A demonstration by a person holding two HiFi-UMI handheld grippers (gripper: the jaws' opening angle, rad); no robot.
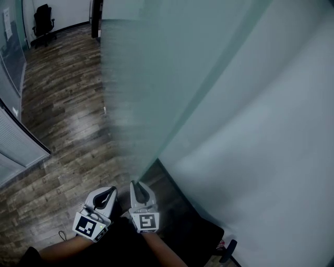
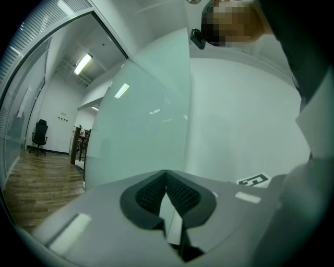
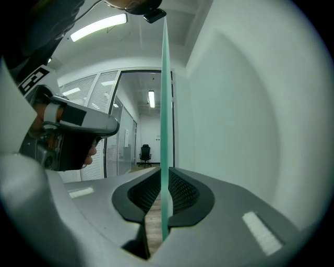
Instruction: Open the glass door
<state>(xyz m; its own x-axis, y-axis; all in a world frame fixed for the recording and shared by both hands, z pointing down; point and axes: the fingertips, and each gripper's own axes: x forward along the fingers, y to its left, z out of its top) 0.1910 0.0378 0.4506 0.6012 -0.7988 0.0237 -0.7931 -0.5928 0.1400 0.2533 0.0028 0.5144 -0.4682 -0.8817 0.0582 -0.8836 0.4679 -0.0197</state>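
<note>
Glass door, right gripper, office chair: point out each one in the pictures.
glass door (image 3: 165, 94), right gripper view, on its thin green edge.
right gripper (image 3: 164, 180), right gripper view, midway between its fingertips, which flank the door's edge.
office chair (image 1: 44, 15), head view, on its black backrest.

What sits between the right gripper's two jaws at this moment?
The glass door: its thin green edge runs up between the jaws of the right gripper, which close on it. The right gripper view shows this.
</note>
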